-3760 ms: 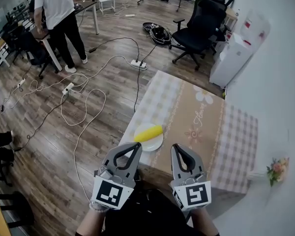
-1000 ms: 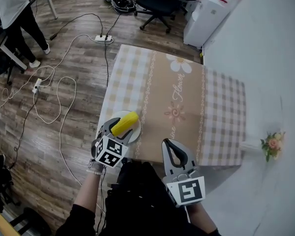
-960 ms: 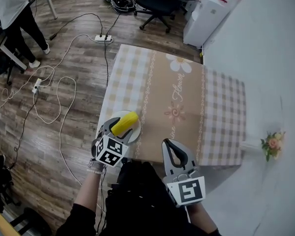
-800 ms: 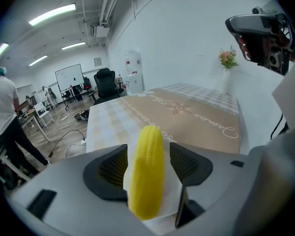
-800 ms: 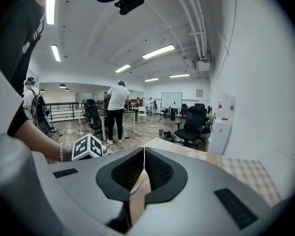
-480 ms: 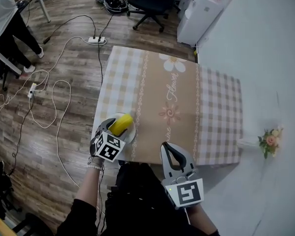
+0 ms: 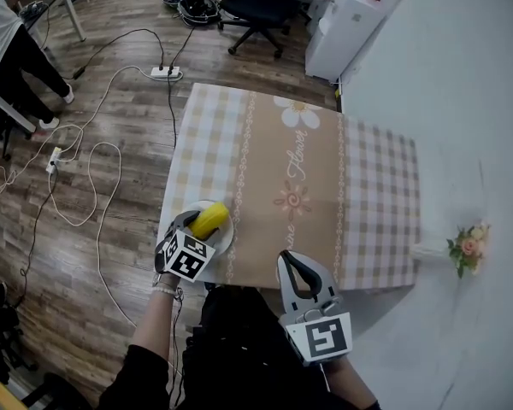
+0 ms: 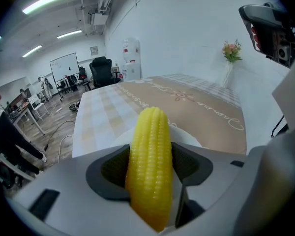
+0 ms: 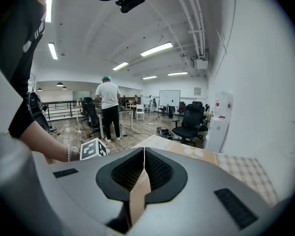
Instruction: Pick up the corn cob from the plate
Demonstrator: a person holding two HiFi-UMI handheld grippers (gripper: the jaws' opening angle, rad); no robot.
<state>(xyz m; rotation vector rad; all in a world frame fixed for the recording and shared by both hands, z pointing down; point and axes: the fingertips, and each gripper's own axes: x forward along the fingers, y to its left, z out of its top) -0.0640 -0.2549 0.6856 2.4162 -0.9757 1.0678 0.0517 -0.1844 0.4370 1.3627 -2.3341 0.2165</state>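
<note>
Grasp looks made: left gripper (image 7: pixel 197 227) jaws clamp the corn cob (image 8: pixel 150 166) over the near-left plate (image 7: pixel 225 240); right gripper (image 7: pixel 297 268) jaws together, empty; next, lift straight up

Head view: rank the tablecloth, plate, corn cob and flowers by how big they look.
1. tablecloth
2. plate, partly covered
3. corn cob and flowers: these look about alike, and the cob is partly hidden, so I won't rank them.

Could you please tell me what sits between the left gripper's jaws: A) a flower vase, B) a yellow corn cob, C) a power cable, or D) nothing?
B: the left gripper view shows the corn cob between the jaws of the left gripper, both pressed against its sides.
</note>
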